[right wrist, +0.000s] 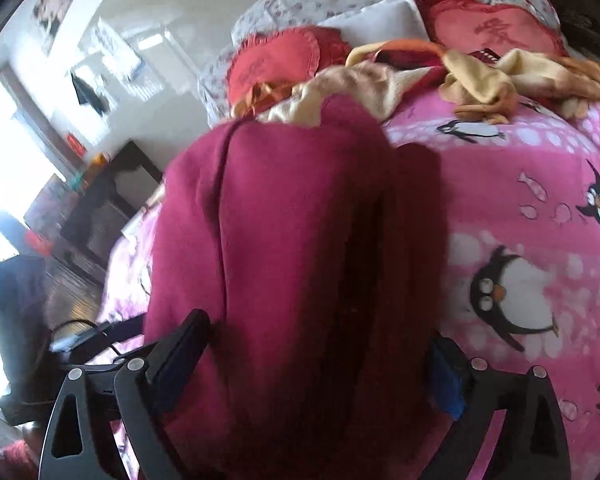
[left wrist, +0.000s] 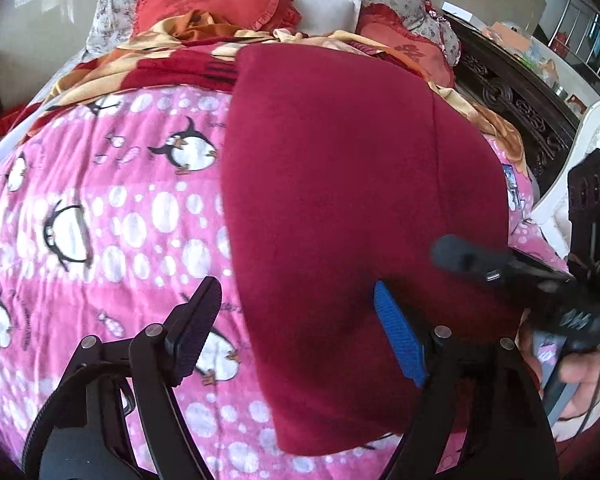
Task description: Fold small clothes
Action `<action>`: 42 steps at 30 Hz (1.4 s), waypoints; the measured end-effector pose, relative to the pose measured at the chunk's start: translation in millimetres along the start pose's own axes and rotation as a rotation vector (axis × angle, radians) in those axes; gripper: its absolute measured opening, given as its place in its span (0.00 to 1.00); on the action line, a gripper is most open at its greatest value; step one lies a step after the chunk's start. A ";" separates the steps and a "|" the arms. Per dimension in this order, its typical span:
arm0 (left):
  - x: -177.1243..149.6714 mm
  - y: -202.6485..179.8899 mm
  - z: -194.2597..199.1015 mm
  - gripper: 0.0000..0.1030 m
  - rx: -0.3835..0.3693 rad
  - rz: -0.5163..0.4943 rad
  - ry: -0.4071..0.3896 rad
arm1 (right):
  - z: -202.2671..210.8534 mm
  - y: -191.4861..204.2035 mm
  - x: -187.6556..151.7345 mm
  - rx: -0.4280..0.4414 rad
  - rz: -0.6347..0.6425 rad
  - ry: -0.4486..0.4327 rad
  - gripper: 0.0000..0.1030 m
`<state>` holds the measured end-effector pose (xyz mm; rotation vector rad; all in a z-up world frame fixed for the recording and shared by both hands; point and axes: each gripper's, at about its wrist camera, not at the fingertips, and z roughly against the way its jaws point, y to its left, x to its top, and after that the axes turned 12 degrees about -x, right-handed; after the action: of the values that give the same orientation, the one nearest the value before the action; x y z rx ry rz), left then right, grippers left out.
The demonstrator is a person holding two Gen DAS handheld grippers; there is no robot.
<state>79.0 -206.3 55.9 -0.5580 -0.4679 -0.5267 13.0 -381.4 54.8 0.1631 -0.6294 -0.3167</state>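
A dark red garment (left wrist: 340,200) lies folded flat on the pink penguin blanket (left wrist: 100,220). My left gripper (left wrist: 300,328) is open over the garment's near left edge, its black finger above the blanket and its blue-padded finger (left wrist: 400,332) above the cloth. The right gripper (left wrist: 500,268) shows at the garment's right side in the left wrist view. In the right wrist view the garment (right wrist: 280,240) fills the middle and my right gripper (right wrist: 316,364) is open with the cloth between its wide-spread fingers; I cannot tell whether they touch it.
Red heart cushions (left wrist: 204,0) and a white pillow (left wrist: 324,8) lie at the bed's head, with an orange-cream blanket (right wrist: 480,76) bunched before them. A dark carved cabinet (left wrist: 512,96) and a white chair (left wrist: 580,160) stand to the right of the bed.
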 end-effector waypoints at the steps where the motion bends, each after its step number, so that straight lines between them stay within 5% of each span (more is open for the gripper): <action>1: -0.2 -1.8 -1.5 0.77 -0.003 -0.004 0.001 | -0.1 1.6 -0.3 -0.004 0.004 -0.005 0.81; 9: -4.9 -28.2 -0.2 0.47 0.046 -0.074 -0.014 | 19.2 -15.3 2.0 0.153 -0.105 0.033 0.43; 13: -5.0 -32.2 17.8 0.37 0.039 -0.073 -0.013 | 37.8 -4.2 2.1 0.244 -0.115 0.025 0.39; 26: -41.1 -14.0 148.2 0.37 0.101 -0.110 -0.030 | 72.6 63.3 -48.6 0.556 -0.199 0.133 0.38; 30: -72.9 -6.7 160.7 0.37 0.137 -0.097 0.011 | 63.6 81.7 -82.0 0.507 -0.158 0.174 0.38; 34: -107.8 -6.7 132.9 0.37 0.186 -0.112 0.052 | 39.0 83.7 -106.4 0.218 -0.066 0.222 0.39; 38: -130.5 -9.1 107.9 0.37 0.227 -0.130 0.110 | 60.1 90.7 -106.0 0.103 0.007 0.161 0.44; 42: -130.7 -4.0 115.1 0.37 0.227 -0.103 0.077 | 99.5 115.9 -102.3 0.030 0.161 0.051 0.45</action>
<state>-54.8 -96.0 72.8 -0.2964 -0.4772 -0.5828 -96.9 -243.3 106.1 0.1481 -0.5930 -0.1468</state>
